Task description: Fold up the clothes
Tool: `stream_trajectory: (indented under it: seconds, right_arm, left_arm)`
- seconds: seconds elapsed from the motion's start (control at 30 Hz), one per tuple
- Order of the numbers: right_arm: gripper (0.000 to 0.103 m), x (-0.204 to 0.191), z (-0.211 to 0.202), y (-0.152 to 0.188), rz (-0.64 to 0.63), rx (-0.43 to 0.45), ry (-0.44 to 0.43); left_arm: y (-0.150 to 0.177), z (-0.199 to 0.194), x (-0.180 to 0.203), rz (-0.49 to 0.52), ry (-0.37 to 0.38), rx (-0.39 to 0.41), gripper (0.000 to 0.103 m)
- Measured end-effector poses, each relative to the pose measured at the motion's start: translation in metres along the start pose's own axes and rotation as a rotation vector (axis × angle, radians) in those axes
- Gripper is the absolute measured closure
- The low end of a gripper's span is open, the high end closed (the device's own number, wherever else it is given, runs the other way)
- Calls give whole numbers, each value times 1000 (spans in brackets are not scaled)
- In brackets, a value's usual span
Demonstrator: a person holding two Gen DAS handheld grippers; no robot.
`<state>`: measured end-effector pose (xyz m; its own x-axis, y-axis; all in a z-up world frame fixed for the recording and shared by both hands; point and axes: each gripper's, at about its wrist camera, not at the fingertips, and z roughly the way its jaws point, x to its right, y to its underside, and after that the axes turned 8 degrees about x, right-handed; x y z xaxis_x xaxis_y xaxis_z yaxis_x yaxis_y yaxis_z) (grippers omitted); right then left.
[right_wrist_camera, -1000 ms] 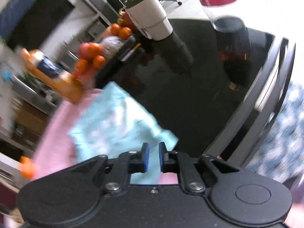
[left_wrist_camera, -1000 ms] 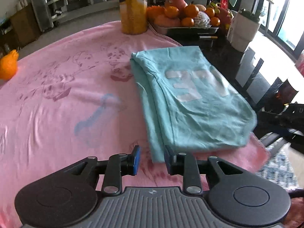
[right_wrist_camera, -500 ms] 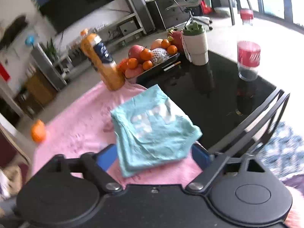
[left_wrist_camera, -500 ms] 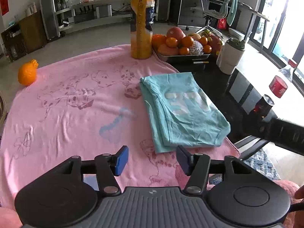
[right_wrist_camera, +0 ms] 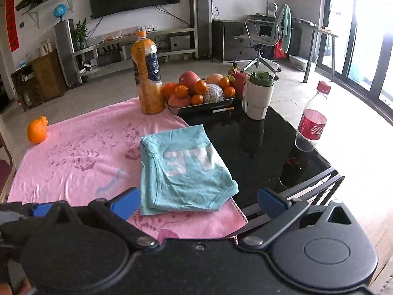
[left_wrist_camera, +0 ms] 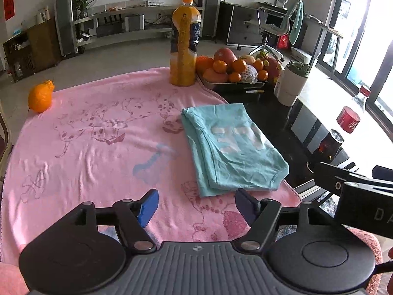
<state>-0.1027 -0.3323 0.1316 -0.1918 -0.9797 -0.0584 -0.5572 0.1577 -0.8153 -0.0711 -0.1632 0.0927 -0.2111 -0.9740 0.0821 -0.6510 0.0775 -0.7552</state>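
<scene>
The folded teal shirt [left_wrist_camera: 231,147] lies on the right part of the pink blanket [left_wrist_camera: 98,142], its right edge reaching over onto the black table [right_wrist_camera: 265,145]. The left gripper [left_wrist_camera: 196,205] hangs with fingers spread wide and empty, the shirt's near edge just beyond them. The right gripper [right_wrist_camera: 196,200] is likewise spread wide (nothing between its blue pads), the shirt's near hem lying between and beyond its fingers. A juice bottle [left_wrist_camera: 184,41] and fruit tray [left_wrist_camera: 233,83] stand far behind.
</scene>
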Motion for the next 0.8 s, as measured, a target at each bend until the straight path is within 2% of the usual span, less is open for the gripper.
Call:
stream_trajectory:
  seconds: [0.4, 0.8]
  right_arm:
    - [0, 4, 7, 8, 17, -26, 7]
    - [0, 7, 11, 13, 38, -37, 1]
  left_arm:
    - [7, 10, 2, 2, 12, -29, 35]
    - [8, 10, 4, 28, -10, 14, 31]
